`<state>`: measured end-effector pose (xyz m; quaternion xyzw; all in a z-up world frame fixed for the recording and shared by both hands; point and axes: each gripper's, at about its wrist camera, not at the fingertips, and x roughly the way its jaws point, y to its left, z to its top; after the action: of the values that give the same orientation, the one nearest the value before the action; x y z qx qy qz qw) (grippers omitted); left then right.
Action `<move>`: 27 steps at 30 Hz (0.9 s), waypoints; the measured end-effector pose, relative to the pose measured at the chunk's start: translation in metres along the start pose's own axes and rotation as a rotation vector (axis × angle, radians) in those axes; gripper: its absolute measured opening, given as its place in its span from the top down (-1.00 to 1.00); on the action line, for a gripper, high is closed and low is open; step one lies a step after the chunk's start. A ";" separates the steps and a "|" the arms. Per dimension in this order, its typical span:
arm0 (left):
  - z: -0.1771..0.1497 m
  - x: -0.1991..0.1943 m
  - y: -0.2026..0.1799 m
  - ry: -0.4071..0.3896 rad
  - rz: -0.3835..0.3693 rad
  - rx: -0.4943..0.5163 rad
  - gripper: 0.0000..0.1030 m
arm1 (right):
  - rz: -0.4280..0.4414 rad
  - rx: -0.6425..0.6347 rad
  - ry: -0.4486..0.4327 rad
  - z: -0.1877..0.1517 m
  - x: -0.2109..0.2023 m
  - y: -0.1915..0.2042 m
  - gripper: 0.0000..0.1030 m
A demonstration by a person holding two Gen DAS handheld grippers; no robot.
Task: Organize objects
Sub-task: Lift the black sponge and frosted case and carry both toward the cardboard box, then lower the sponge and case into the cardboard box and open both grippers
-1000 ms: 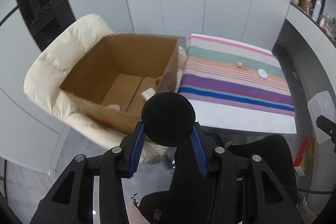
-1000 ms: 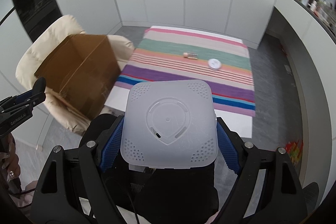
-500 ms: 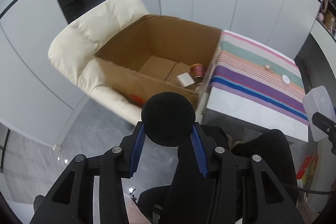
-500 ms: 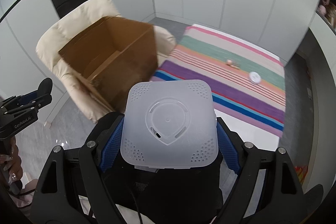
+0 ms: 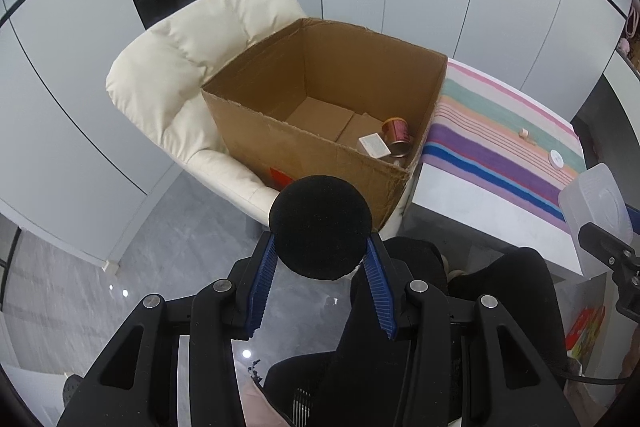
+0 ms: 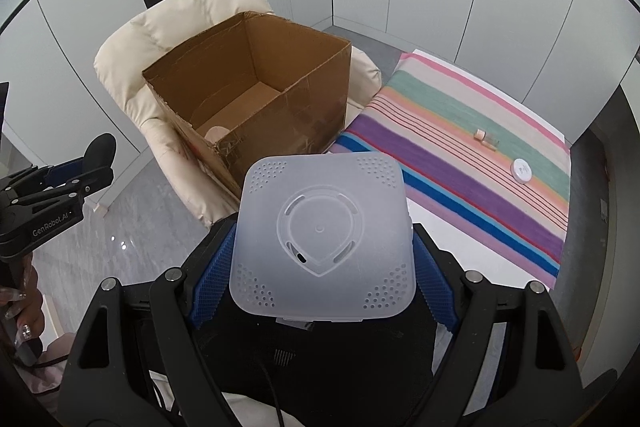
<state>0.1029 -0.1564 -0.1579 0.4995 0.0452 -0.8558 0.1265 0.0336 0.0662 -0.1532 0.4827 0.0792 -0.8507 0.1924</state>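
Two claws are showing. The left claw (image 5: pixel 320 267) is gripping one black foam ball (image 5: pixel 320 227) between its blue pads, holding it in the air short of the box's near wall. The right claw (image 6: pixel 322 275) is clamping one frosted plastic container (image 6: pixel 322 239), square with rounded corners, lid facing the camera, also held in the air.

One open cardboard box (image 5: pixel 280 135) is sitting on one cream armchair (image 5: pixel 180 67). Three items are lying in the box's right corner, seen from the left wrist: one red can (image 5: pixel 396 131) on its side, one white card (image 5: pixel 374 145) just beside it, and one pale round object (image 6: pixel 216 133) visible only from the right wrist.

One surface (image 6: pixel 444 223) with one striped cloth (image 6: pixel 460 155) is standing just beside the armchair. On the cloth, two items are lying near each other but apart: one small bottle (image 6: pixel 486 137) on its side and one white disc (image 6: pixel 521 171).

Against the frame half a second back, the box is filling more of both views and sitting closer to centre. Both grips are reading unchanged, and the cloth items are lying as before.
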 end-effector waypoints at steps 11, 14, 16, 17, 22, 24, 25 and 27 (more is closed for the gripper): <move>0.027 0.016 -0.013 -0.005 -0.016 0.035 0.11 | 0.002 -0.040 -0.008 0.026 0.021 0.012 -0.64; 0.043 0.020 -0.017 -0.036 -0.017 0.049 0.11 | -0.003 -0.049 -0.007 0.039 0.034 0.014 -0.64; 0.055 0.026 -0.019 -0.047 -0.011 0.054 0.11 | -0.006 -0.053 -0.005 0.048 0.042 0.017 -0.64; 0.061 0.029 -0.020 -0.049 -0.011 0.055 0.11 | -0.005 -0.060 -0.006 0.053 0.047 0.019 -0.64; 0.089 0.048 -0.018 -0.075 -0.001 0.052 0.11 | 0.004 -0.094 -0.012 0.080 0.069 0.034 -0.64; 0.103 0.060 -0.014 -0.100 0.034 0.045 0.11 | -0.008 -0.116 -0.016 0.091 0.079 0.041 -0.64; 0.108 0.066 -0.011 -0.112 0.056 0.038 0.11 | -0.012 -0.133 -0.019 0.097 0.084 0.046 -0.64; 0.123 0.082 -0.003 -0.109 0.096 0.018 0.11 | -0.019 -0.172 -0.034 0.110 0.095 0.055 -0.64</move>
<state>-0.0404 -0.1922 -0.1676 0.4548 0.0064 -0.8751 0.1651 -0.0749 -0.0433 -0.1739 0.4493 0.1532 -0.8505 0.2264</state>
